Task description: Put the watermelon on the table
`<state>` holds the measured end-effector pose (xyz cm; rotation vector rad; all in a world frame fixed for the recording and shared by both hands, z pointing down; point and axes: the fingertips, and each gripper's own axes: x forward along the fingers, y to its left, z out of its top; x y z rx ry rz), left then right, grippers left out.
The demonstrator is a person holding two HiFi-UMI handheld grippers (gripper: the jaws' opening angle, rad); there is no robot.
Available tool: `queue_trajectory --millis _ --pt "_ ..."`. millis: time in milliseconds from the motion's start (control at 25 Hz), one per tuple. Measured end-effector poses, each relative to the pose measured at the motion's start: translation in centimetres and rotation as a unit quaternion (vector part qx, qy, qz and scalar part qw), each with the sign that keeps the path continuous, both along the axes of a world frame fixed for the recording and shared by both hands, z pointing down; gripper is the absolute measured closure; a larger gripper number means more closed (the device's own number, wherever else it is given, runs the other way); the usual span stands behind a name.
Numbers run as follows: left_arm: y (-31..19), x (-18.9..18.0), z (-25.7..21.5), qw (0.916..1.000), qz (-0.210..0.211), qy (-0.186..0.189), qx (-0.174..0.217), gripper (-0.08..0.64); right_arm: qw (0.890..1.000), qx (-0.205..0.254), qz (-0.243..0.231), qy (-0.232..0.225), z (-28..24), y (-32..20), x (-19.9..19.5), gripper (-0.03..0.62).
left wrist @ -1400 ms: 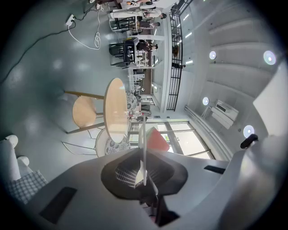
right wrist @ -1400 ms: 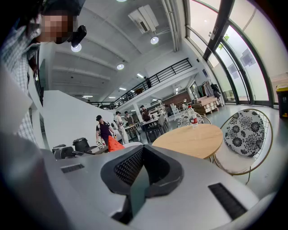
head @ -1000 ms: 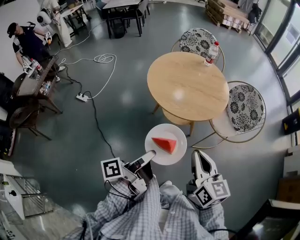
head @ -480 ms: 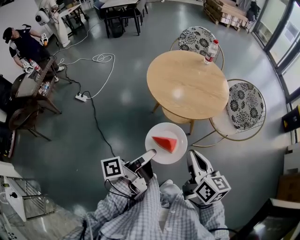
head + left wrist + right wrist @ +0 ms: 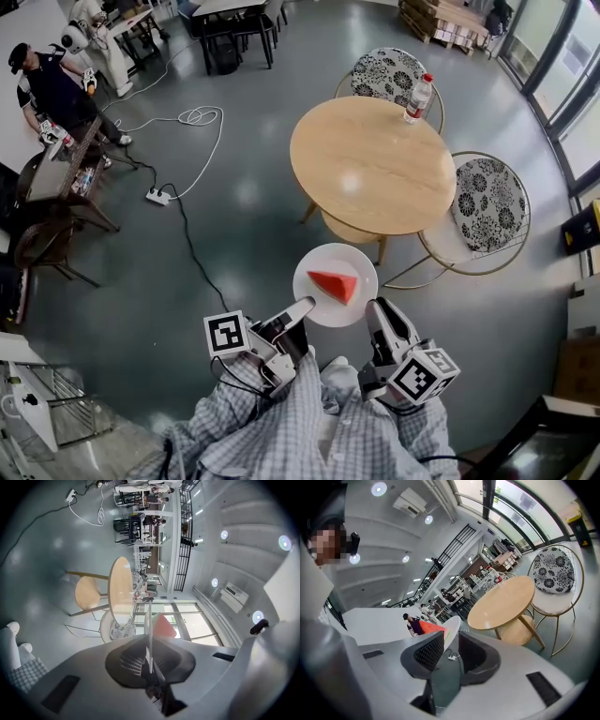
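A red watermelon wedge [image 5: 335, 286] lies on a white plate [image 5: 314, 300] held level in front of me, short of the round wooden table [image 5: 370, 164]. My left gripper [image 5: 300, 312] is shut on the plate's near left rim. In the left gripper view the plate [image 5: 149, 634] stands edge-on between the jaws, with the wedge [image 5: 164, 626] beside it. My right gripper [image 5: 375, 314] is open just off the plate's right rim. In the right gripper view [image 5: 450, 641] the plate's edge [image 5: 452, 631] and the wedge [image 5: 429, 627] show just ahead of the open jaws.
A water bottle [image 5: 417, 98] stands on the table's far right edge. Two patterned chairs [image 5: 489, 211] [image 5: 389, 73] sit round the table. A white cable and a power strip [image 5: 157, 196] lie on the floor at left, near a person [image 5: 52, 89] and dark furniture.
My right gripper has rolled and shifted up and to the left, toward the plate's right rim. The left gripper and plate keep still.
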<state>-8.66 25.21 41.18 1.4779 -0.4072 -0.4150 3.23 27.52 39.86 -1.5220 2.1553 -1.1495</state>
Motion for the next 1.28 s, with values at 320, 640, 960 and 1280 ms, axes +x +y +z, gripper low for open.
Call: queue_trajectory --millis 320,640,960,1280 --pt "0.1 0.1 0.3 0.9997 0.024 -0.001 -0.003 0.532 1.000 -0.008 0.017 0.010 0.8 0.5 -0.4 0.512" --pt "0.1 -0.4 0.5 0.9996 0.029 0.005 -0.004 0.532 0.999 0.003 0.016 0.028 0.6 0.6 -1.1 0.512" --pt "0.5 -1.7 0.5 0.9994 0.033 0.007 0.002 0.532 0.999 0.009 0.033 0.028 0.5 1.2 -2.3 0.512" --pt "0.5 -1.6 0.6 0.9995 0.030 0.009 -0.003 0.532 0.999 0.011 0.020 0.039 0.3 1.1 -2.3 0.512"
